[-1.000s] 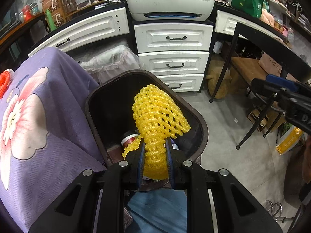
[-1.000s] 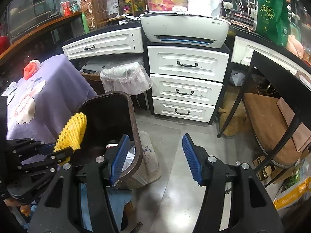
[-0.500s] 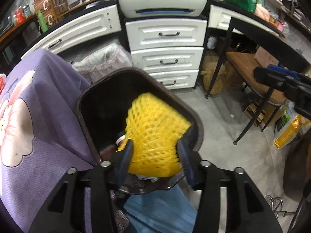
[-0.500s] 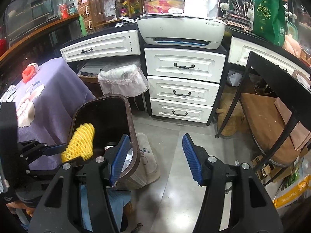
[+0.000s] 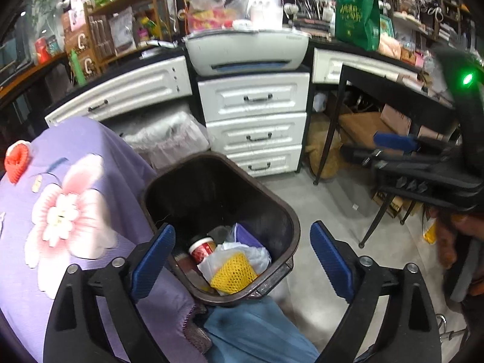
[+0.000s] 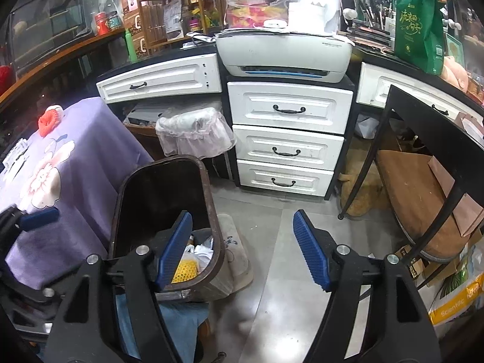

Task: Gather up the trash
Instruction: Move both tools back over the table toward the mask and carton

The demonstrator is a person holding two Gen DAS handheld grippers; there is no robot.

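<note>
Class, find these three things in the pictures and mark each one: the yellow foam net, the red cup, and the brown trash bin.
yellow foam net [image 5: 233, 272], left wrist view, middle of the mesh
red cup [image 5: 202, 249], left wrist view, its red side
brown trash bin [image 5: 292, 220], left wrist view, right rim

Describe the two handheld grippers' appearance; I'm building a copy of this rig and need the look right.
Both match: the left gripper and right gripper have matte black angular plastic frames with cut-out openings and silver round screw heads at the joints. The fingers carry flat blue pads with a fine ribbed texture. Seen from the left wrist view, the right gripper's black body shows a lit green indicator light. No cables or sleeves are visible.
</note>
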